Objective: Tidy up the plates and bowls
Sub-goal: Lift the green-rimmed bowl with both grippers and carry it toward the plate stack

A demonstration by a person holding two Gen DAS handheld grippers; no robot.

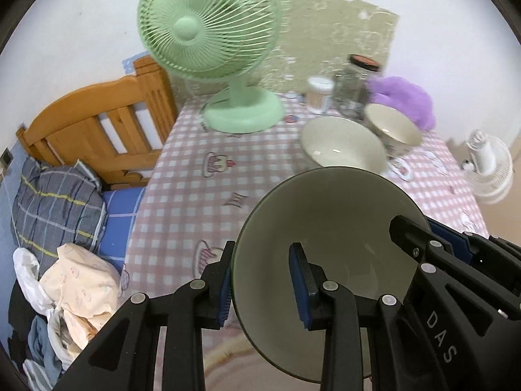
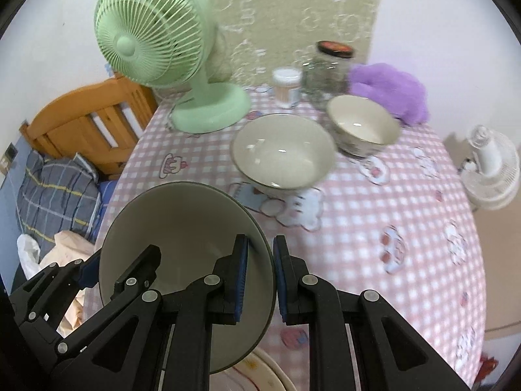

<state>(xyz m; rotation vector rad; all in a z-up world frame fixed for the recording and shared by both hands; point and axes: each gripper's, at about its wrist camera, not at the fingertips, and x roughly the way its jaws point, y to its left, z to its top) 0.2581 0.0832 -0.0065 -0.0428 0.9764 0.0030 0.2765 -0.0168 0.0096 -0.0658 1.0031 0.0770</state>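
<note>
- We work in a bedroom corner: a table (image 2: pixel 407 195) under a pink checked cloth, a green fan (image 2: pixel 153 32) at its far edge, a wooden bed frame (image 2: pixel 88 120) beyond it on the left
- We carry a large grey bowl (image 1: pixel 325 228) between both tools, raised above the near part of the table and tilted
- Our left gripper (image 1: pixel 263 280) is clamped on the bowl's left rim, one pad outside the wall and one inside
- Our right gripper (image 2: pixel 260 280) pinches the opposite rim the same way, jaws narrow with the thin wall between them
- The bowl looks stiff, glazed and breakable, likely slippery, so we judge the rim the only sound hold, taken on both sides
- Two more bowls wait further back: a wide cream bowl (image 2: pixel 283 150) and a smaller patterned bowl (image 2: pixel 363 123) just beside it
- A plate edge (image 2: pixel 270 374) shows below the carried bowl
</note>
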